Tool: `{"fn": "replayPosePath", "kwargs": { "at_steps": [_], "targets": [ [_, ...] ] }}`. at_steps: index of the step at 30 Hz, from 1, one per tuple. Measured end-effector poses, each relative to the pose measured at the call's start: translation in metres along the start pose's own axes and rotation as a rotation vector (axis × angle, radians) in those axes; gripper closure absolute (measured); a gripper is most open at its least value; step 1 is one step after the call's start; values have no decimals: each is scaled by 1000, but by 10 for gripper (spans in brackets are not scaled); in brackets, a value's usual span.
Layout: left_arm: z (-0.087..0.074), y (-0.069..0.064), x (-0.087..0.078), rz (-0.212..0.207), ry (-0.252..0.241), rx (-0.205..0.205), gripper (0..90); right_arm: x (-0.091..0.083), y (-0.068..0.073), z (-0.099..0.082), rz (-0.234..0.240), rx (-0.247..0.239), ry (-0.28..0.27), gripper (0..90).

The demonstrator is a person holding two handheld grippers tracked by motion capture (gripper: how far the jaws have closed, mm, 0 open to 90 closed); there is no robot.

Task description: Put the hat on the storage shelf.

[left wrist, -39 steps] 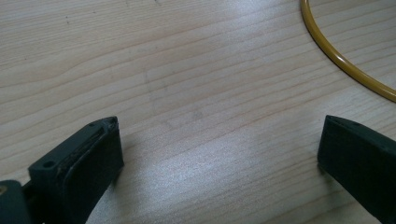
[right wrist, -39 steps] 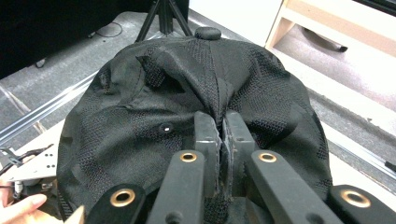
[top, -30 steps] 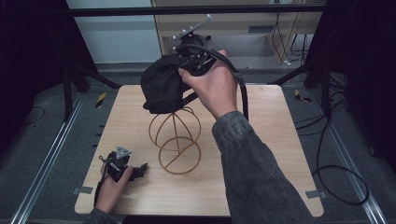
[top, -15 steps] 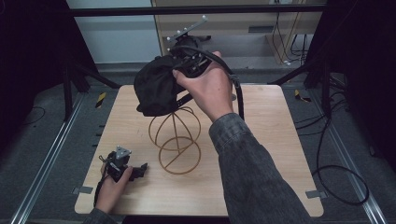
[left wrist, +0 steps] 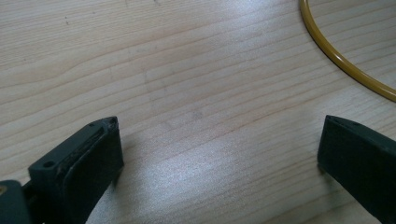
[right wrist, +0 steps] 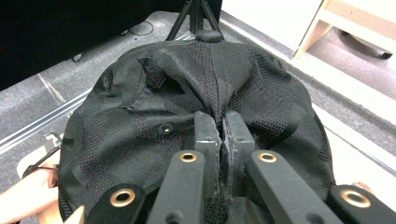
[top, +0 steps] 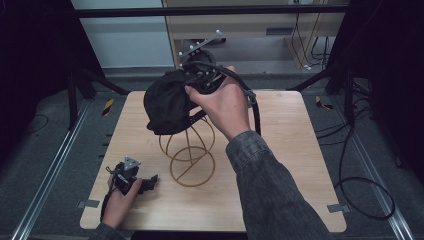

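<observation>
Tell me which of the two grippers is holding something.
The right gripper, raised above the wire stand, is pinched shut on the black cap. The left gripper rests open on the table, holding nothing.

In the high view the black cap (top: 167, 102) covers the top of the wire stand (top: 189, 157), so it cannot be told if the cap touches the stand, and the right hand (top: 222, 102) hides the tips of the right tool (top: 192, 85). In the left gripper view the stand's ring (left wrist: 343, 58) is cut off by the top and right edges, and the right jaw of the left tool (left wrist: 219, 154) is cut by the picture's corner. In the right gripper view the cloth fold hides the pads of the right tool (right wrist: 220, 140), and the cap's lower edge runs out of the picture.
</observation>
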State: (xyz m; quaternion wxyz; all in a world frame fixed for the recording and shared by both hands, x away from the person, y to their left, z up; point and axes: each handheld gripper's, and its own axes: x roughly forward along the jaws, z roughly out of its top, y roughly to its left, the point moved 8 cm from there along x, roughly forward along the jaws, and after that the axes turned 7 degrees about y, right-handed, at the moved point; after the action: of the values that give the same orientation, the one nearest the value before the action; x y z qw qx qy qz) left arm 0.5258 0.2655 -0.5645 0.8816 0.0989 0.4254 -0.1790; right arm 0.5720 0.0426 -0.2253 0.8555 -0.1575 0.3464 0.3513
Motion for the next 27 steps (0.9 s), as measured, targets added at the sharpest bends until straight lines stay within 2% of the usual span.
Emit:
{"fn": "replayPosePath", "kwargs": {
  "at_steps": [14, 27],
  "targets": [
    [0, 0, 0, -2, -3, -3, 0, 6, 0, -15, 26, 15, 13, 865],
    [0, 0, 0, -1, -4, -2, 0, 13, 0, -35, 42, 17, 69, 863]
  ]
}}
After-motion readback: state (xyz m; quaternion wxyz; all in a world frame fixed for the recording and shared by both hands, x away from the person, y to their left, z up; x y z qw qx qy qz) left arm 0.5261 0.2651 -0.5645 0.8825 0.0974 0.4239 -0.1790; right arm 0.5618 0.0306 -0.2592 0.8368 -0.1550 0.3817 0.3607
